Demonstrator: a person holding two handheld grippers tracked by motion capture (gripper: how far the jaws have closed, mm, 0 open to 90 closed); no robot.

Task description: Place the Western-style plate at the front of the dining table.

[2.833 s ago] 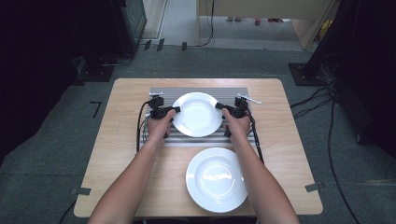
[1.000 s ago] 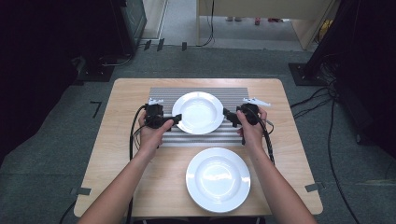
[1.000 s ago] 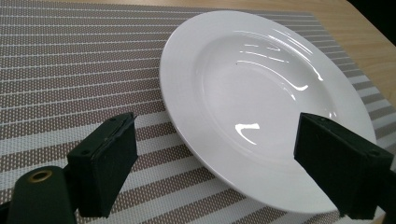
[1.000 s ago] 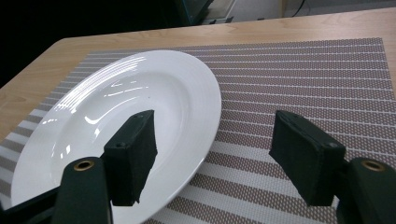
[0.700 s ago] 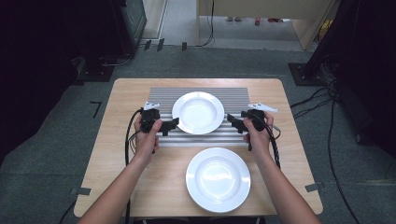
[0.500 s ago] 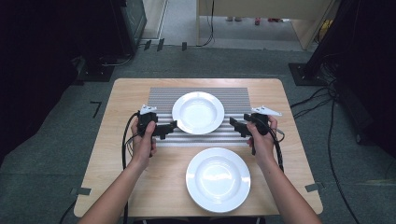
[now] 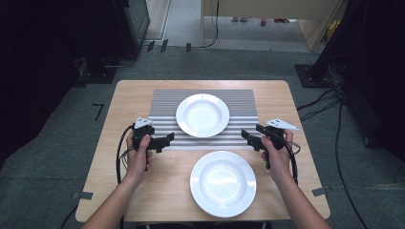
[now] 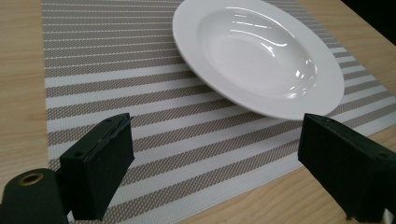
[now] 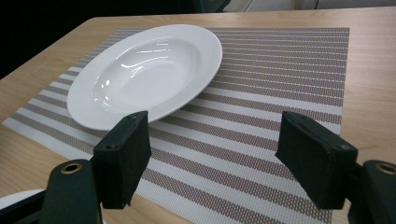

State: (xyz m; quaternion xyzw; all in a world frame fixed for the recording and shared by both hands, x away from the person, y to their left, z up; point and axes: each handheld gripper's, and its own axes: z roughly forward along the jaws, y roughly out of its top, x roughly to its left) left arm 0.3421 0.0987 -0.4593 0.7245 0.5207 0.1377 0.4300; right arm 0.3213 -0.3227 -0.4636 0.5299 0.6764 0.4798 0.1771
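The deep white plate (image 7: 202, 115) sits on the striped placemat (image 7: 162, 107), about in the middle of it and toward the far side of the table (image 7: 119, 191). It lies flat, right way up, and nothing touches it. From my left gripper view the plate (image 8: 261, 56) fills the upper right, with bare striped mat (image 8: 116, 102) between it and my jaws. From my right gripper view the same plate (image 9: 144, 70) lies to the upper left, again with mat (image 9: 280, 84) between.

My left gripper (image 7: 168, 140) is at the near left corner of the mat, jaws pointing toward the plate and spread wide, with nothing between them. My left hand (image 7: 139, 155) holds it just off the mat's edge. My right gripper (image 7: 246, 137) is at the near right corner, also aimed inward at the plate, near it but apart. Its jaws have just been opening and stand wide, with nothing between them. My right hand (image 7: 277, 157) holds it over the bare wood.

A second white plate (image 7: 223, 183) rests on the wood nearer to me, between my forearms, just off the near edge of the mat. Beyond the table is grey carpet (image 7: 57, 157) with cables (image 7: 334, 100) on the right.
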